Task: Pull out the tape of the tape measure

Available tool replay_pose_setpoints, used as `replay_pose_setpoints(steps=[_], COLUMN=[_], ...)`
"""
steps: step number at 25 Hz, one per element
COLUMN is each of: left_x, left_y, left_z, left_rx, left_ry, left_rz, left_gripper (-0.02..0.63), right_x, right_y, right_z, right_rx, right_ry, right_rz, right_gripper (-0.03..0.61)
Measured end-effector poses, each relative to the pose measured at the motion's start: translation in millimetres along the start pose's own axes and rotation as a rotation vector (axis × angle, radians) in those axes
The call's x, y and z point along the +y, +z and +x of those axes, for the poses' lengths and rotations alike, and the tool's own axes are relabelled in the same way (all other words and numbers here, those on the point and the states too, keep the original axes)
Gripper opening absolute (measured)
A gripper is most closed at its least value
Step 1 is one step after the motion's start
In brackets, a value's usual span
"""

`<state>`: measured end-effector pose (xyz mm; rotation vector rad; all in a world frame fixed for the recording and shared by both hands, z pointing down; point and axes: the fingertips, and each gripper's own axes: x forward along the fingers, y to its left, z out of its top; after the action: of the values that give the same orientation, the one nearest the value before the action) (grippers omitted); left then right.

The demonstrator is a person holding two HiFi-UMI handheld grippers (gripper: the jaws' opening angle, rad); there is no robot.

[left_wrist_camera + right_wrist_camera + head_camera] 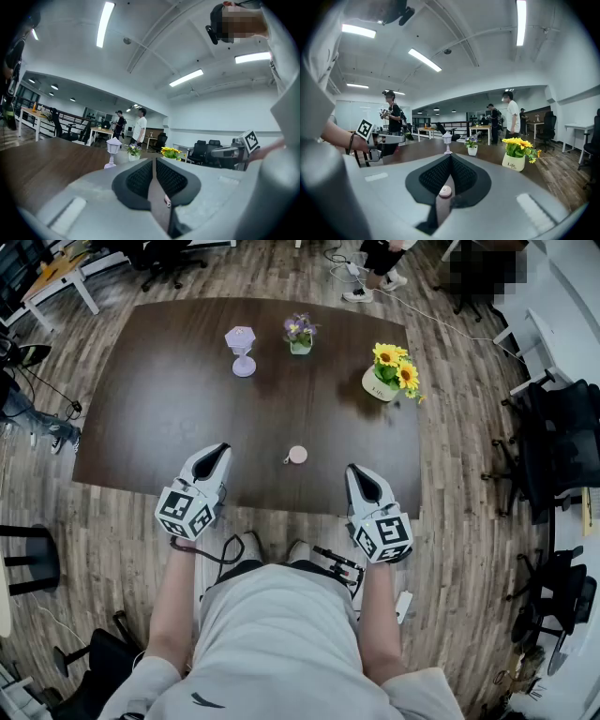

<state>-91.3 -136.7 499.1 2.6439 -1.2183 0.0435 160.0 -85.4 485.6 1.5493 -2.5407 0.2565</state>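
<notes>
A small round pink tape measure [297, 455] lies on the dark wooden table [169, 399], near its front edge, with no tape drawn out. My left gripper [222, 448] hovers to its left over the table's front edge, jaws together and empty. My right gripper [355, 470] hangs to its right, shut, nothing held. Both point toward the far side. In the left gripper view the tape measure [167, 200] peeks through the slit behind the left gripper [153, 161] tips. In the right gripper view the tape measure [445, 191] shows below the right gripper [450, 157] tips.
Further back on the table stand a lavender lantern ornament [242, 350], a small pot of purple flowers [299, 335] and a pot of sunflowers [389, 371]. Black office chairs [562, 446] stand to the right. People [512, 115] stand beyond the table.
</notes>
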Motion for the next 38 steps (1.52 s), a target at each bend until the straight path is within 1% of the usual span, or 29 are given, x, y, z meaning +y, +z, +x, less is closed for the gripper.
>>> replay_pose_setpoints(steps=[20, 26, 27, 28, 33, 38], left_x=[1, 2, 3, 3, 4, 9], left_y=[-6, -9, -9, -10, -11, -10], left_z=[0, 2, 2, 2, 5, 4], left_rx=[0.02, 0.022, 0.023, 0.024, 0.029, 0.036], left_ry=[0.004, 0.005, 0.005, 0.005, 0.002, 0.012], left_rz=[0.019, 0.015, 0.014, 0.012, 0.015, 0.019], left_gripper=[0.032, 0.031, 0.031, 0.032, 0.032, 0.032], right_x=[-3, -2, -1, 1, 9, 12], right_y=[-5, -22, -27, -33, -62, -104], right_z=[4, 19, 24, 30, 61, 92], right_rx=[-0.004, 0.043, 0.058, 0.074, 0.146, 0.279], right_ry=[0.001, 0.013, 0.021, 0.03, 0.092, 0.153], right_rz=[0.01, 0.019, 0.019, 0.017, -0.003, -0.025], right_gripper=[0.003, 0.002, 0.006, 0.03, 0.066, 0.163])
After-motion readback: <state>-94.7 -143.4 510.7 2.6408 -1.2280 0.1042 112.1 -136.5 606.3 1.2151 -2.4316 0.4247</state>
